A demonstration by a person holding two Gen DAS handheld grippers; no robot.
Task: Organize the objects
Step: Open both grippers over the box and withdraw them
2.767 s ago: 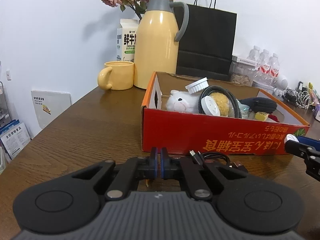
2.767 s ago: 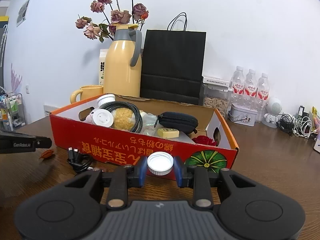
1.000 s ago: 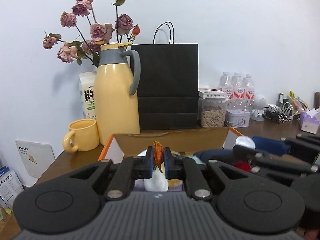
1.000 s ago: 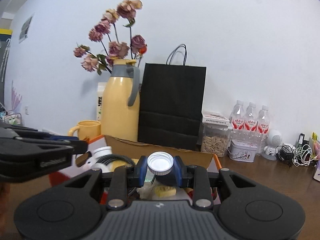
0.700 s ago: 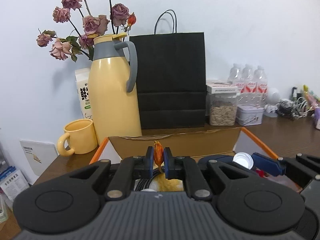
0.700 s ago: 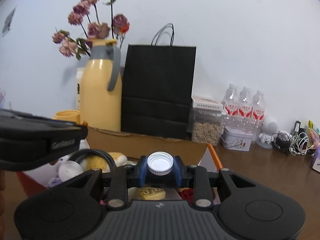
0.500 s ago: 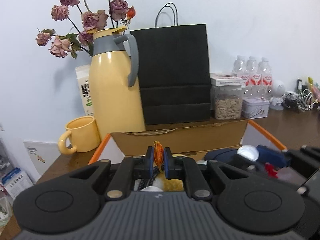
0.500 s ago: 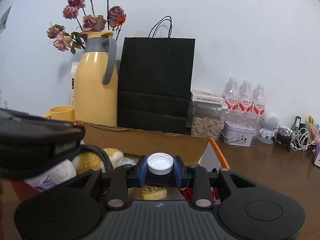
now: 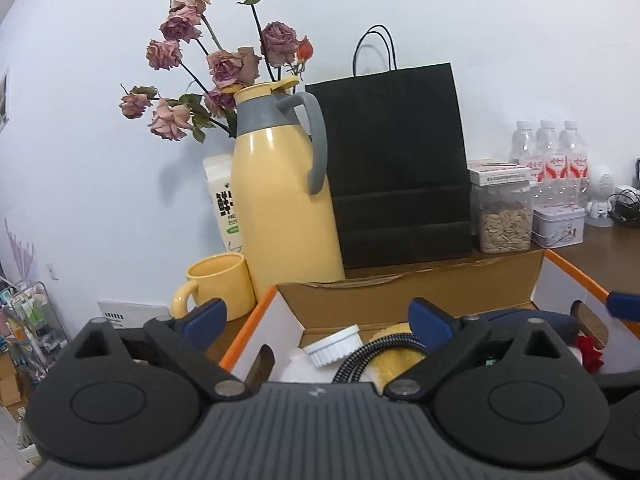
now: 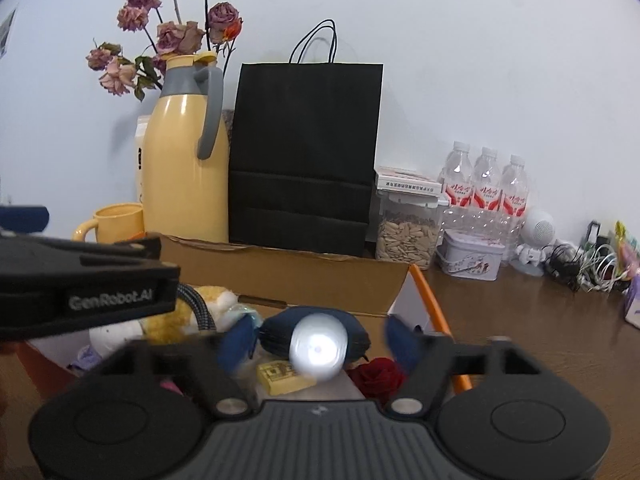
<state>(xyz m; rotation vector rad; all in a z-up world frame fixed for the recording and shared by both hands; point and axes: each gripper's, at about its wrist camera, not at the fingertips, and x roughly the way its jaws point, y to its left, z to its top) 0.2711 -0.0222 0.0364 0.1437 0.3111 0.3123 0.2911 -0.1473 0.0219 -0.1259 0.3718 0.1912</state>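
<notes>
Over the box (image 10: 304,276), my right tongs (image 10: 318,340) are opening to let the white cap (image 10: 318,347) fall among the clutter, while my left tongs (image 9: 316,316) are opening too, nothing between them.

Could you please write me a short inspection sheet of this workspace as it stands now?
Surface: brown wooden table.
Job's things: cardboard box holding a dark pouch, plush toy, red rose; blurred white cap above it.
Clutter: yellow jug, mug, black bag, water bottles.
Grippers: left gripper and right gripper opening; the cap is free of the pads.
Cables: tangle far right.
Surroundings: white wall.
</notes>
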